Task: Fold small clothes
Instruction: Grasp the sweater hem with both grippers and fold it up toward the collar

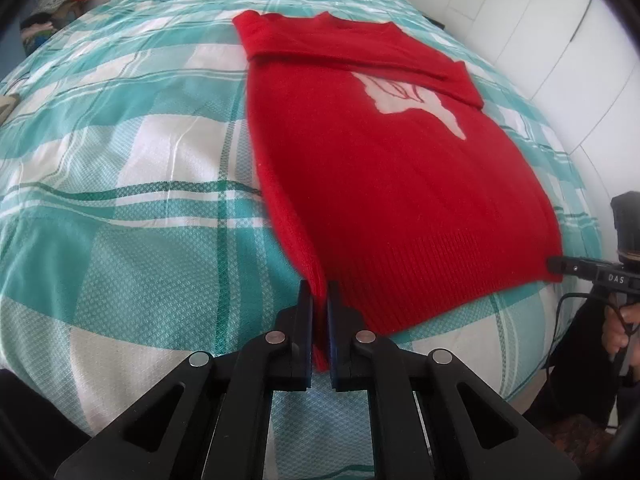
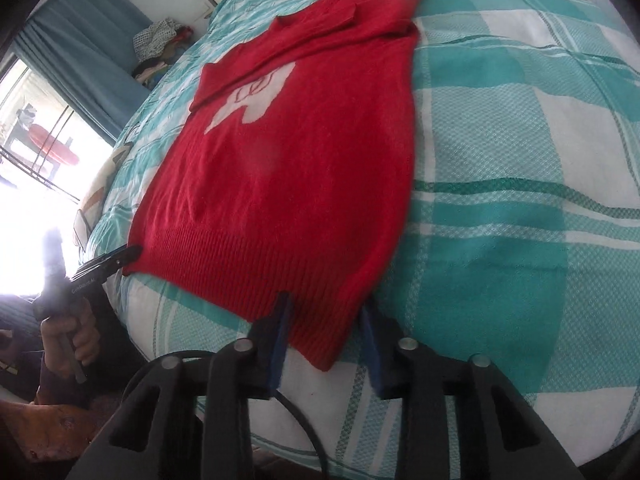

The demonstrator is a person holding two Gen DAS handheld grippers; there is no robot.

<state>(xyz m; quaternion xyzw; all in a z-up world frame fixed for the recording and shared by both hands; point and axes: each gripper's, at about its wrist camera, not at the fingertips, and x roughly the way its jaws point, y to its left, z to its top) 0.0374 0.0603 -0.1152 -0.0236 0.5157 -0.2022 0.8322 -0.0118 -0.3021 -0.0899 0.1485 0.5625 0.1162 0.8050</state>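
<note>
A red knitted sweater (image 1: 384, 184) with a white motif lies flat on the checked bed, its sleeves folded across the chest at the far end. My left gripper (image 1: 320, 288) is shut on the sweater's near left hem corner, with red fabric pinched between the pads. From the right wrist view that same gripper (image 2: 132, 254) shows at the sweater's (image 2: 288, 168) left hem corner. My right gripper (image 2: 324, 308) stands with its jaws apart, straddling the near right hem corner, which lies between the blue pads. It also shows from the left wrist view, right gripper (image 1: 558, 266) tip at the hem's right end.
The bed (image 1: 120, 168) has a teal and white checked cover and fills both views. A pile of clothes (image 2: 160, 44) lies beyond its far corner near a blue curtain (image 2: 80, 40). White wardrobe doors (image 1: 552, 40) stand along one side. A person's hand (image 2: 68, 336) grips the left tool.
</note>
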